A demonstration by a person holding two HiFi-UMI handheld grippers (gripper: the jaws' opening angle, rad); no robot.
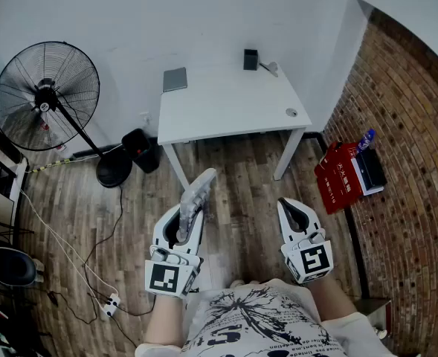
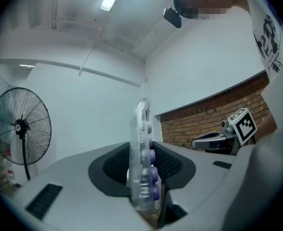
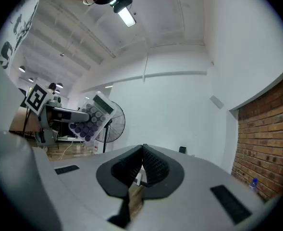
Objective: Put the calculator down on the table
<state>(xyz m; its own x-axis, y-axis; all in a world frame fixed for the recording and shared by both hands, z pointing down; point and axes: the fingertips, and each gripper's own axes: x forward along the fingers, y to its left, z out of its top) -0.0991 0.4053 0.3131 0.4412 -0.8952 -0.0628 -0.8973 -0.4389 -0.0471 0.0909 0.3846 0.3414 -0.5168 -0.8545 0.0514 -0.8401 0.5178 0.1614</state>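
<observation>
My left gripper point(image 1: 185, 218) is shut on a clear calculator point(image 1: 195, 197) with purple keys, held edge-up and level over the wooden floor, short of the white table point(image 1: 226, 117). In the left gripper view the calculator point(image 2: 142, 162) stands upright between the two dark pads. The right gripper view shows the same calculator point(image 3: 91, 117) at its left, keys facing the camera. My right gripper point(image 1: 294, 216) hangs beside it at the right, shut with nothing between its jaws; in its own view the right gripper point(image 3: 142, 165) has its pads touching.
On the table lie a grey flat box point(image 1: 175, 79), a small black box point(image 1: 250, 59) and a small round thing point(image 1: 291, 112). A standing fan point(image 1: 47, 95) is at the left, cables point(image 1: 77, 259) trail on the floor, red boxes point(image 1: 341, 175) sit by the brick wall at right.
</observation>
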